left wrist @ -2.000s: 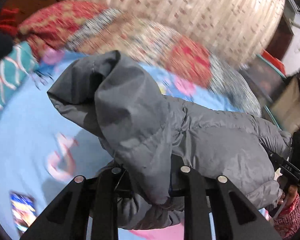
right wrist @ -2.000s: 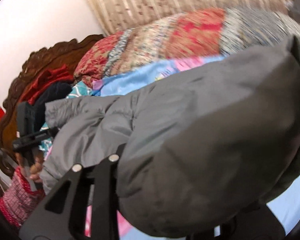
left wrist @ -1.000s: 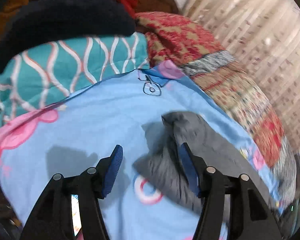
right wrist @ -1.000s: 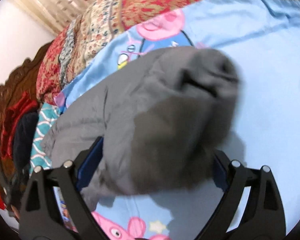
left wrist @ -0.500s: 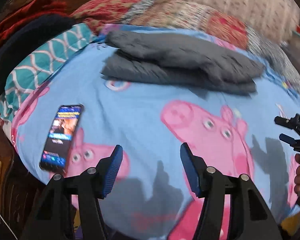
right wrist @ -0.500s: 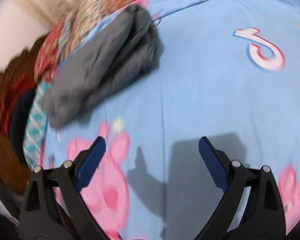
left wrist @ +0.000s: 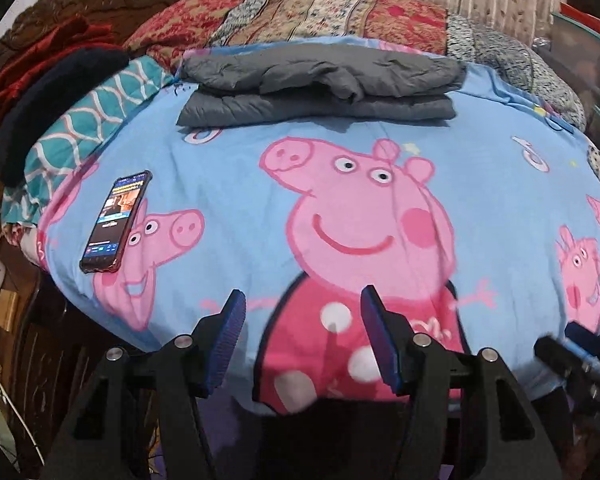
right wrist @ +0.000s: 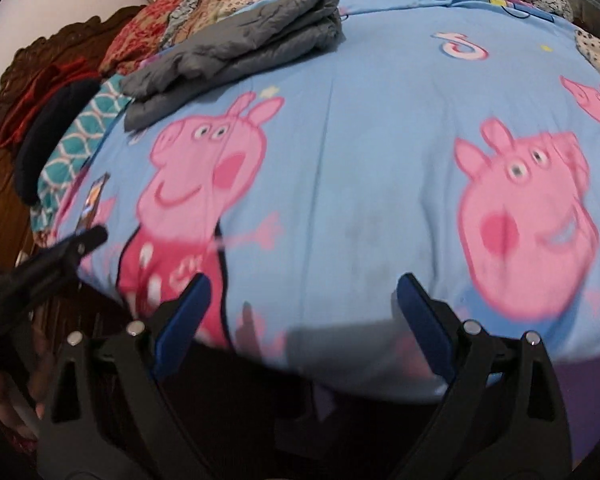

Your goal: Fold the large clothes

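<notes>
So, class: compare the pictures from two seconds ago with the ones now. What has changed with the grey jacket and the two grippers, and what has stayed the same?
Both grippers have let go of the grey jacket. It was bunched up in their jaws; now it lies folded at the far side of the bed. The left gripper and right gripper have drawn back to the near edge, open and empty. The cartoon bedsheet and phone stayed put.

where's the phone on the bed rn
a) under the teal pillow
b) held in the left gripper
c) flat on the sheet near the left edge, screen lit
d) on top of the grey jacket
c: the phone lies flat on the blue sheet by its left edge with the screen lit, well apart from the folded jacket at the far side, and the left gripper is empty.
</notes>
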### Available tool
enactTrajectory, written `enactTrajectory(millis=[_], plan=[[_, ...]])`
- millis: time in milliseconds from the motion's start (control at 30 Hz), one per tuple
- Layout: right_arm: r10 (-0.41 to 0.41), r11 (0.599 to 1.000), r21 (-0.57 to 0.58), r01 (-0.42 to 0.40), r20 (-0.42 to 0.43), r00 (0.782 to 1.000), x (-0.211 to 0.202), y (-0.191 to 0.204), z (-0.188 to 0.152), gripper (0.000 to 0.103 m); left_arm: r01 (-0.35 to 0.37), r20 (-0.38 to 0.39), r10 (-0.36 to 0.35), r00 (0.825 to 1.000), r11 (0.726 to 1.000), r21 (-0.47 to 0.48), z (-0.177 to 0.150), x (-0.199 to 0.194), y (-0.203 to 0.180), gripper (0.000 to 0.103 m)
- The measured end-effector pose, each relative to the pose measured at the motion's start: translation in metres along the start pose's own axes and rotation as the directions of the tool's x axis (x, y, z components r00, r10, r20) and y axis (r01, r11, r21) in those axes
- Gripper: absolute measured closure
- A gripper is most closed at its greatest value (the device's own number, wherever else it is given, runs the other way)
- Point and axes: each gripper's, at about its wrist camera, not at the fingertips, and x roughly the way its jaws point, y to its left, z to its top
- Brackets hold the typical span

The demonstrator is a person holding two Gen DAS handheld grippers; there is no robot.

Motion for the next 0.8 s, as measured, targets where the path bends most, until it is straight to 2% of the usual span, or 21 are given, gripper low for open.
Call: enactTrajectory(millis=[300, 567, 800], plan=[[0.033, 0.999, 0.011, -0.033, 0.043, 0.999, -0.037, 0.004, -0.027, 0.013, 0.004, 0.064, -0.005, 0.998, 1.0, 0.017, -0.025, -0.045, -0.01, 0.047], [0.065, 0.998, -0.027, -0.063, 0.073, 0.995, -0.066, 0.015, -0.042, 0.013, 0.037, 0.112, -0.041, 0.993, 0.999, 0.031, -0.042, -0.08, -0.014, 0.053], [0.095, 0.994, -0.059, -0.09, 0.093, 0.991, -0.088, 0.024, -0.049, 0.013, 0.055, 0.14, -0.059, 0.988, 0.998, 0.034, -0.05, -0.099, -0.013, 0.064]])
